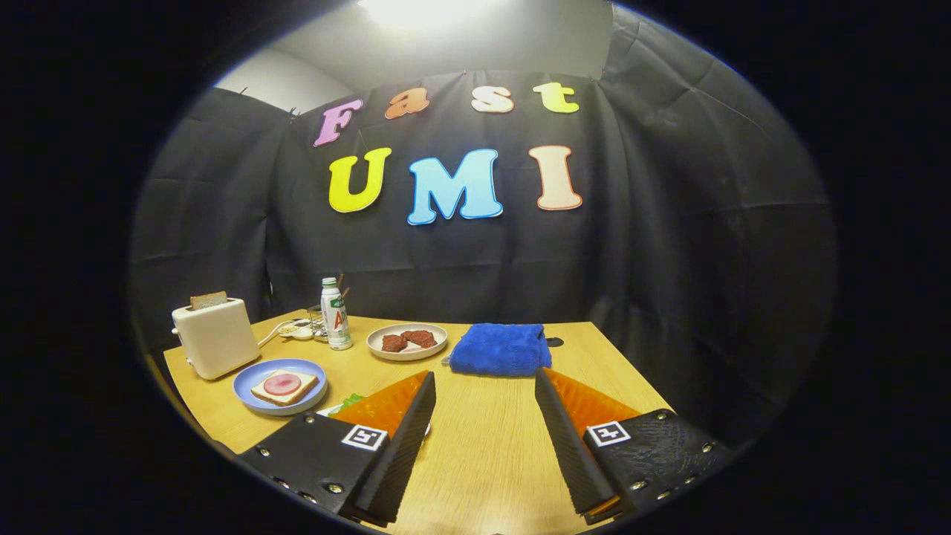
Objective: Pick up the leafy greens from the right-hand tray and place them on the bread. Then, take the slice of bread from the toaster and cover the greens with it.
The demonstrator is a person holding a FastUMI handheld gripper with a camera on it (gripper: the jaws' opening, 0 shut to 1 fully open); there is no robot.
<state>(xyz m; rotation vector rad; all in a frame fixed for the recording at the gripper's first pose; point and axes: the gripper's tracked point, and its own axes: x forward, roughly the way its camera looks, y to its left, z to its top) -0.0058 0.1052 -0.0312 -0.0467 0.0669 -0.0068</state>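
My gripper [484,386] hangs open above the wooden table [490,446], nothing between its orange-and-black fingers [405,416]. A blue plate [245,386] left of the fingers holds a bread slice [276,396] topped with a pink round of meat [283,383]. A bit of leafy greens [348,402] on a white tray peeks out from behind the left finger, mostly hidden. At the table's far left stands a cream toaster [216,336] with a brown bread slice [208,299] sticking up out of its slot.
A white plate [379,345] with two dark red meat pieces [409,339] sits beyond the fingers, beside a folded blue towel [499,348]. A white bottle [336,315] and a power strip [293,329] stand at the back near the toaster.
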